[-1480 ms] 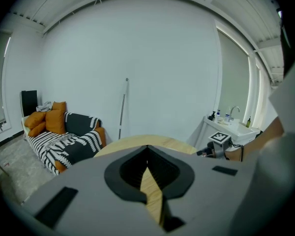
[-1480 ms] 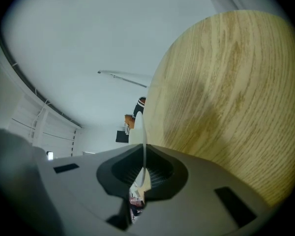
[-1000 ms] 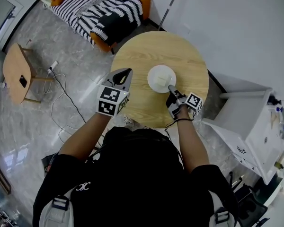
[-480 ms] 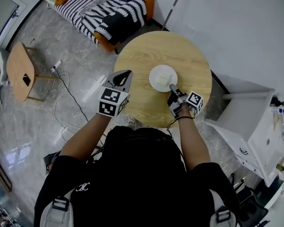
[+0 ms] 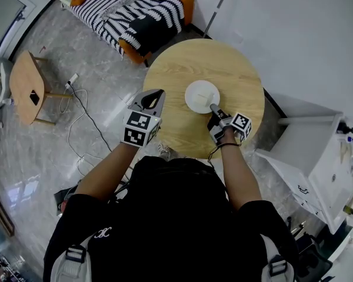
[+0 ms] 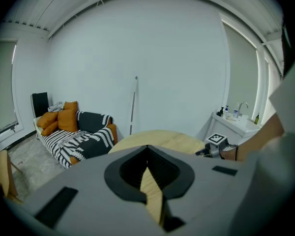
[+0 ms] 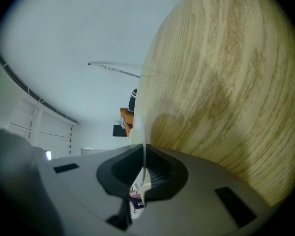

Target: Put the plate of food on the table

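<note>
Person: black short-sleeved T-shirt (image 5: 170, 216) with a small white print (image 5: 103, 232) on the left sleeve. Pale straps (image 5: 70, 263) lie over both shoulders, each with a black buckle (image 5: 75, 252). A thin black cord (image 5: 219, 150) loops at the right wrist. Left gripper (image 5: 155, 93): grey shell, black teardrop recess, cube (image 5: 140, 128) with black-and-white square markers. Right gripper (image 5: 212, 107): dark body, like marker cube (image 5: 242, 124)
</note>
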